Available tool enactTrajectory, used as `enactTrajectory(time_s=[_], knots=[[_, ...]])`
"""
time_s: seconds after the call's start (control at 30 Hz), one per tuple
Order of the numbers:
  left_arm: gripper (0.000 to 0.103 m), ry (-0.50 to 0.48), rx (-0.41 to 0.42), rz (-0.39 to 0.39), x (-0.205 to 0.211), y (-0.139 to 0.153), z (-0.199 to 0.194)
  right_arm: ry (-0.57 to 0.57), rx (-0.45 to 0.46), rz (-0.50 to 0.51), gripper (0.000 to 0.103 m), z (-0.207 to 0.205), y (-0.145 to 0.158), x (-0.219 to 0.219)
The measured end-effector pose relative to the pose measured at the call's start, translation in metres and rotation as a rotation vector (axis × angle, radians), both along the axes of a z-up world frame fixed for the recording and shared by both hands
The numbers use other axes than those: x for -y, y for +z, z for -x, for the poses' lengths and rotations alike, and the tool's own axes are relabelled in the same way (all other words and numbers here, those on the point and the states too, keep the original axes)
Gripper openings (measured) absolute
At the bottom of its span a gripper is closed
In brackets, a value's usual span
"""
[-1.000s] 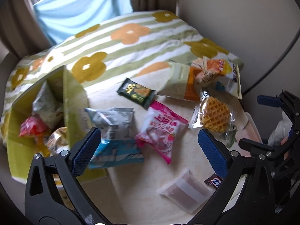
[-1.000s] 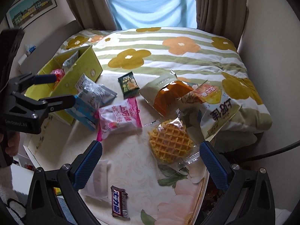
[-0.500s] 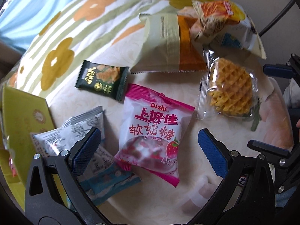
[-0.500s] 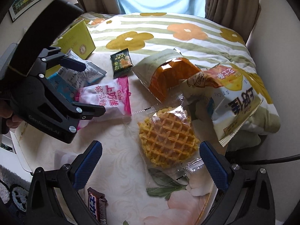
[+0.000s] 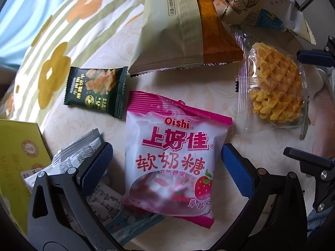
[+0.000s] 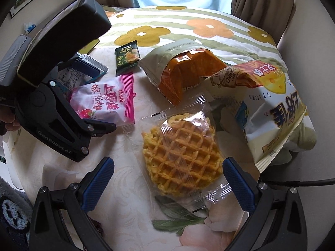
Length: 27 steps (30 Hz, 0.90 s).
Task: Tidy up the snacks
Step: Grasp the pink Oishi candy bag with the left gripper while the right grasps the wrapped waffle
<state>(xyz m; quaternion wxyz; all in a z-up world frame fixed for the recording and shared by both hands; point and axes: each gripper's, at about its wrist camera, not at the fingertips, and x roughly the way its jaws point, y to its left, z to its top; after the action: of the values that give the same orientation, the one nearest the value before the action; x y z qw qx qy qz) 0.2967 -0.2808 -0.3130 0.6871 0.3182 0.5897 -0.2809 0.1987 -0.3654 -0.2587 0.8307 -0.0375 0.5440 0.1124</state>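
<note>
A pink Oishi candy bag [image 5: 175, 159] lies on the cream table, and my open left gripper [image 5: 167, 165] straddles it with a finger on each side. The bag also shows in the right wrist view [image 6: 104, 102]. A wrapped waffle [image 6: 180, 152] lies between the fingers of my open right gripper [image 6: 167, 179]; it also shows in the left wrist view [image 5: 274, 85]. A dark green cracker packet [image 5: 96, 90], a beige and orange bag [image 5: 178, 27] and a cheese sticks bag [image 6: 270, 108] lie beyond them.
A yellow box [image 5: 18, 159] stands at the left with grey and blue packets [image 5: 83, 167] beside it. A floral quilt [image 6: 188, 25] covers the bed behind the table. The left gripper's black body [image 6: 52, 87] fills the left of the right wrist view.
Both grippers have come down and forward. The left one has closed in over the pink candy bag, the right one over the waffle. Both remain open.
</note>
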Motion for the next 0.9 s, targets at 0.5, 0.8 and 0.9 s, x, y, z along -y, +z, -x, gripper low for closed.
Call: enactTrajectory(time_s=[0.5, 0.8, 0.9], knots=[[0.067, -0.007, -0.046, 0.048, -0.001, 0.004, -0.005, 0.053, -0.004, 0.070, 0.103, -0.019, -0.010, -0.002], [0.053, 0.032, -0.047, 0.081, -0.008, 0.014, -0.004, 0.082, -0.043, 0.042, 0.103, -0.027, -0.023, -0.004], [0.051, 0.046, -0.050, 0.090, -0.010, 0.016, -0.003, 0.094, -0.046, 0.034, 0.103, -0.025, -0.024, -0.005]])
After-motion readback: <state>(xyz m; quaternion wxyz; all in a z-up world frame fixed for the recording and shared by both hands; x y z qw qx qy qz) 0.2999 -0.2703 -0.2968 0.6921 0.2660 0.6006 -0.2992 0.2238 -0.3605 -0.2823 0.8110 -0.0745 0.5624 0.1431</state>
